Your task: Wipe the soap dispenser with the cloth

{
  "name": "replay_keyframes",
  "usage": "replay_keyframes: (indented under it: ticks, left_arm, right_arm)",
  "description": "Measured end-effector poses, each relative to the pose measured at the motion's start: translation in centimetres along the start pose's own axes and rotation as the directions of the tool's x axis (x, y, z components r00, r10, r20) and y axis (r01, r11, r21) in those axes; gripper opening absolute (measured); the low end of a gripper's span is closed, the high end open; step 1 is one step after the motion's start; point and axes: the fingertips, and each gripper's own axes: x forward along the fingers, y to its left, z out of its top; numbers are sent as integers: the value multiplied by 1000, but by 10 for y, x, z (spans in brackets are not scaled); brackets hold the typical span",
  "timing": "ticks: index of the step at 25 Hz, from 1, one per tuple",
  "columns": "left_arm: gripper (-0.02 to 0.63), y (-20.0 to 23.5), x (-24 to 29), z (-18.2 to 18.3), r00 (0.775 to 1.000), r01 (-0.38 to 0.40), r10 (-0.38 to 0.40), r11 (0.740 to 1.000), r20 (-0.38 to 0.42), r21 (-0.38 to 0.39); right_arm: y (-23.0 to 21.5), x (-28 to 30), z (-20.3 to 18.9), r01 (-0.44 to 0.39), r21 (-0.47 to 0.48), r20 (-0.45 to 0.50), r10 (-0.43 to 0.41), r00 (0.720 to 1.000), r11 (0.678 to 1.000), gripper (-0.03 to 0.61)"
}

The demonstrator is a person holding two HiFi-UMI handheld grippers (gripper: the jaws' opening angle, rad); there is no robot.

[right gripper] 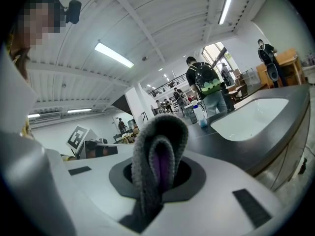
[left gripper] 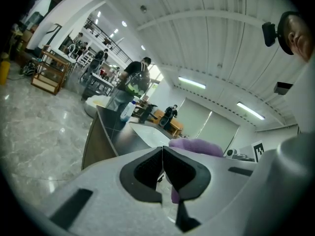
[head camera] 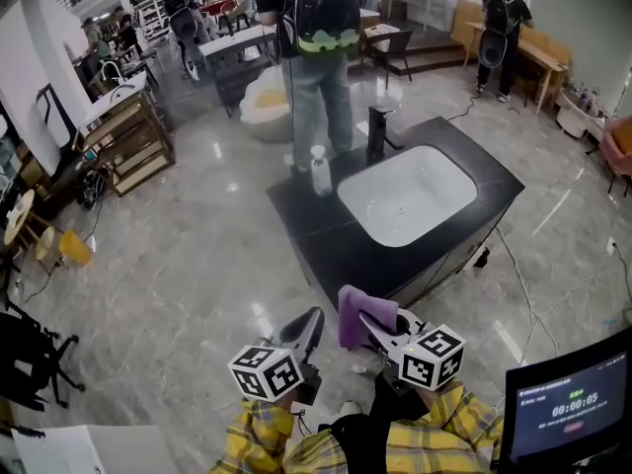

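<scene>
A white basin (head camera: 407, 197) sits in a black counter (head camera: 331, 250) mid-frame. A person with a backpack (head camera: 321, 13) stands at top centre; a screen (head camera: 571, 408) fills the lower right.

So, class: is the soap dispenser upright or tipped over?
Upright: the soap dispenser stands on its base on the dark counter, cap uppermost.

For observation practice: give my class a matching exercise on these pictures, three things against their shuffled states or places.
Things:
1. cloth
2. soap dispenser
3. left tongs

States or places:
A. shut, nothing between
B. gripped by the right tongs
C. standing on the dark counter, left of the tap

Pairs: 1-B, 2-C, 3-A
</scene>
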Motion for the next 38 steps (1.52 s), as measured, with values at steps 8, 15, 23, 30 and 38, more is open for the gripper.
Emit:
replay_keyframes:
  ticks: [8, 15, 23, 30, 38]
  left_arm:
    - [8, 24, 40, 33, 998, -56, 56, 998, 35, 0]
    - [8, 42, 89, 52, 995, -85, 85, 996, 45, -8]
    - [8, 59, 130, 81, 990, -129, 129, 992, 65, -10]
    - [8, 63, 165, 100, 980, -178, 177, 984, 94, -3]
    - [8, 67, 202, 113, 963, -232, 233, 972, 137, -18]
  right_arm:
    - [-44, 40, 33, -42, -2, -6, 42, 999, 999, 41]
    - [-85, 69, 54, -83, -1, -28, 83, 996, 997, 41]
    - [-121, 100, 86, -129, -4, -37, 129, 991, 992, 41]
    - [-151, 115, 106, -175, 5, -48, 175, 983, 985, 41]
    - [-188, 124, 119, -228, -9, -77, 226, 971, 974, 41]
